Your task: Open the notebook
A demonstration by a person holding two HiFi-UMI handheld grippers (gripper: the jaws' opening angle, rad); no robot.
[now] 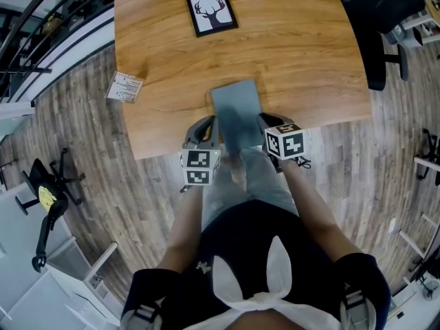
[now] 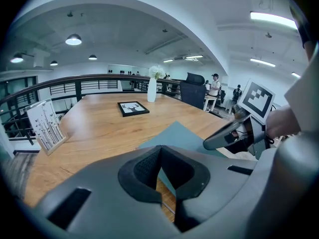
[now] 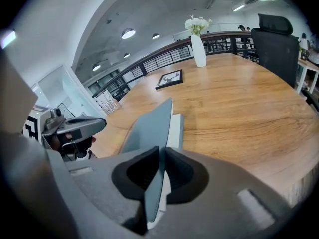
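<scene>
A grey-blue notebook (image 1: 237, 112) lies at the near edge of the wooden table (image 1: 295, 53). My right gripper (image 1: 269, 126) is at its right near corner, shut on the front cover. In the right gripper view the cover (image 3: 149, 128) stands lifted on edge between the jaws (image 3: 162, 153), with white pages (image 3: 175, 131) showing beneath it. My left gripper (image 1: 206, 133) is at the notebook's left near corner. Its jaws (image 2: 160, 151) are shut with nothing between them, and the notebook (image 2: 184, 136) lies just beyond and below them.
A framed deer picture (image 1: 212, 12) lies further back on the table, and a white vase (image 3: 198, 49) of flowers stands at the far end. A printed card stand (image 1: 125, 86) sits at the table's left edge. A black office chair (image 1: 385, 19) is at the right.
</scene>
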